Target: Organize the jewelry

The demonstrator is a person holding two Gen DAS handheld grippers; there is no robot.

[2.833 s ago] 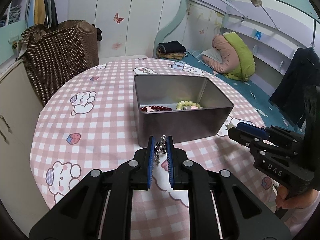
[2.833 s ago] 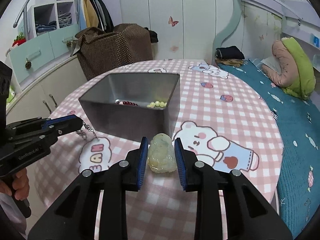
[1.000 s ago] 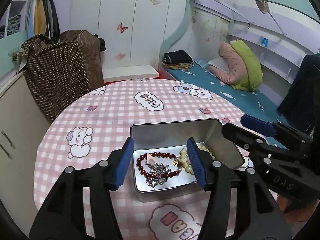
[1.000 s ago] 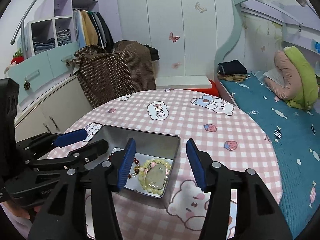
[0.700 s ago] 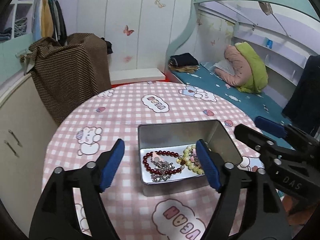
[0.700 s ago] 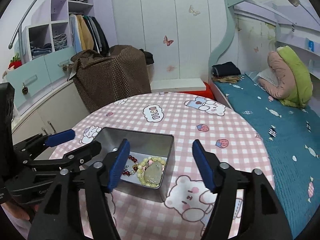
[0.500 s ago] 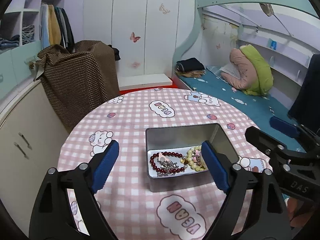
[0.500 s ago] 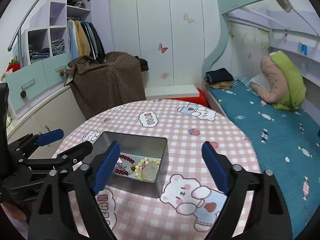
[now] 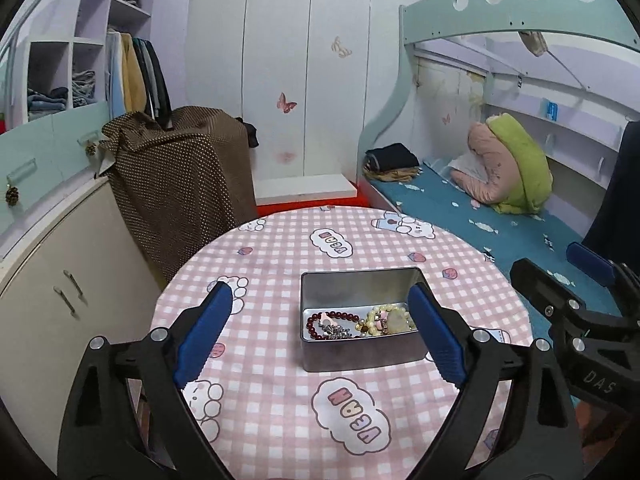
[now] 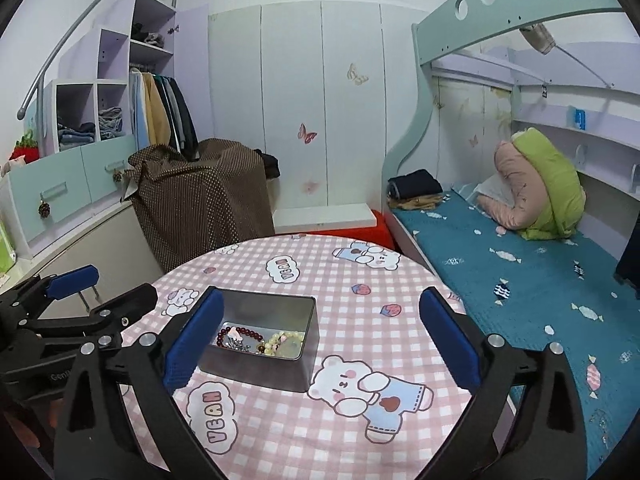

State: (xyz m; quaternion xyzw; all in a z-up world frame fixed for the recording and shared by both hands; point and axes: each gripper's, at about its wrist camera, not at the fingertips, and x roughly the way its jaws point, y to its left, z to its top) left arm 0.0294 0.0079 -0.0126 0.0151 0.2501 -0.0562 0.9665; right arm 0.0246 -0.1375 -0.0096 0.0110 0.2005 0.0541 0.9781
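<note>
A grey metal tin (image 9: 360,356) stands on the pink checked tablecloth (image 9: 280,264). Inside lie a dark red bead bracelet (image 9: 320,322), a silver chain piece (image 9: 338,332) and a pale green bead bracelet with a jade pendant (image 9: 390,318). My left gripper (image 9: 318,300) hovers above and short of the tin, its jaws opening wide with nothing between them. The right gripper (image 10: 320,300) also hangs back from the tin (image 10: 256,372), its jaws opening and nothing held. Each gripper shows in the other's view: the right gripper (image 9: 554,264), the left gripper (image 10: 112,286).
A brown dotted cover (image 9: 180,184) drapes over something behind the table on the left, beside a low cabinet (image 9: 60,280). A bed with a teal sheet (image 10: 500,264) runs along the right side. Wardrobe doors (image 10: 292,120) fill the back wall.
The silver chain piece and the jade pendant went from the grippers into the tin. Both grippers have since spread wide and drawn back and up, so the tin looks smaller.
</note>
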